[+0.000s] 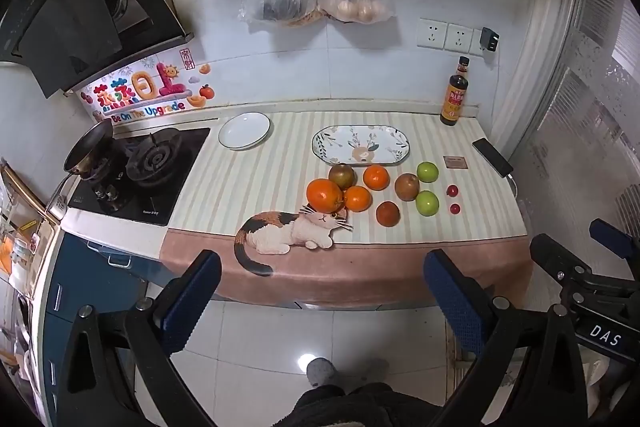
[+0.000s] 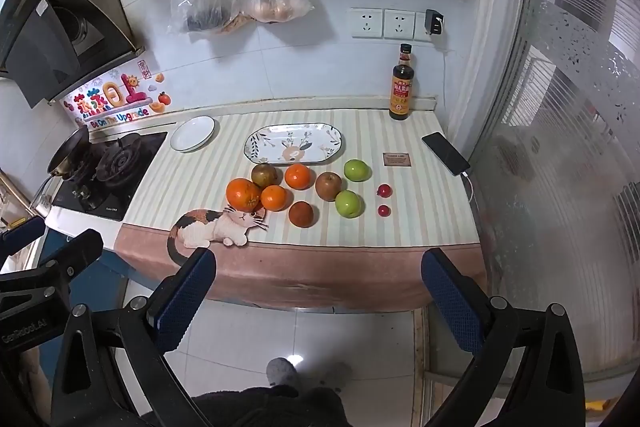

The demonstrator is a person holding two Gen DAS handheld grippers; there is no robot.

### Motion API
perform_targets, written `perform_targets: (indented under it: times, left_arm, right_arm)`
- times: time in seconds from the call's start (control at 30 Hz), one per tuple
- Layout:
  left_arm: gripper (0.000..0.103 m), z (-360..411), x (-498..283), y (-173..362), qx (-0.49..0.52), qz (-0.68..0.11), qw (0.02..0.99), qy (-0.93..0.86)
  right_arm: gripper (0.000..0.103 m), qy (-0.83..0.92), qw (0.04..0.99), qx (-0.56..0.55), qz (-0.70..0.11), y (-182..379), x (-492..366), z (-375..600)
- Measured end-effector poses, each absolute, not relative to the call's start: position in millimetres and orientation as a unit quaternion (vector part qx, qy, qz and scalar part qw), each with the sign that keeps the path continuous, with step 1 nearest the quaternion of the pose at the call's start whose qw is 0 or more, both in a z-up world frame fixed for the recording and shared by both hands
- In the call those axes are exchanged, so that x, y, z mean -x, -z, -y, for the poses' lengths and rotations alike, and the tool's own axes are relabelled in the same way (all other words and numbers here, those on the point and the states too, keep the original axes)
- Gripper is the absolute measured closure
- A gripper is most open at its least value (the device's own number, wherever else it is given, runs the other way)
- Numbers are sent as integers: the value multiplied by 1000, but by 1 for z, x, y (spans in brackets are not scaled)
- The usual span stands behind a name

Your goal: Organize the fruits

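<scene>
On the striped cloth [image 1: 240,183] over the kitchen counter, fruit lies loose in one cluster, none of it on a plate.

Oranges: one large orange [image 1: 325,195] at the cluster's left, touching a smaller orange [image 1: 357,198]; a third orange [image 1: 376,177] sits nearer the wall. A darker reddish-orange fruit [image 1: 387,213] lies nearest the counter's front edge.

Brown fruit: one brown round fruit [image 1: 342,175] just behind the large orange, another brown fruit [image 1: 407,186] in the middle of the cluster.

Green apples: one green apple [image 1: 427,171] behind, a second green apple [image 1: 427,203] in front of it, the two near but apart.

Small red fruit: two, a rear one [image 1: 452,190] and a front one [image 1: 455,208], to the right of the apples.

Plates: oval patterned platter [image 1: 394,135] just behind the fruit; round white plate [image 1: 244,143] to its left, beside the gas hob [image 1: 136,167].

Other items: dark sauce bottle [image 1: 454,95] against the wall, phone [image 1: 492,157] at the cloth's right edge.

Tongs: left gripper [image 1: 324,303] held short of the counter's front edge, jaws spread fully wide, nothing between or touching the blue pads [image 1: 188,303]. Right gripper [image 2: 320,301] likewise, jaws fully apart, empty, clear of the cloth.
</scene>
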State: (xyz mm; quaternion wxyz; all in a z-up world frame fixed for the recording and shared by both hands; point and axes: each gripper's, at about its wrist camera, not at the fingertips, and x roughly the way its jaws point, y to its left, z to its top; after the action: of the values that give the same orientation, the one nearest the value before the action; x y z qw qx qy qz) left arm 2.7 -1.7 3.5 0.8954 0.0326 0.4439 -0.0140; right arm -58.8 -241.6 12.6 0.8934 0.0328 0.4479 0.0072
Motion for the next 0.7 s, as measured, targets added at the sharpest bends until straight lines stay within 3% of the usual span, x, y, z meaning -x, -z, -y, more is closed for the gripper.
perform_targets:
  times: [0.7]
  left_arm:
    - [0,4,-7,7,-34,-451,892,17]
  right_arm:
    - [0,-6,892,-36,-451,-8,51,248]
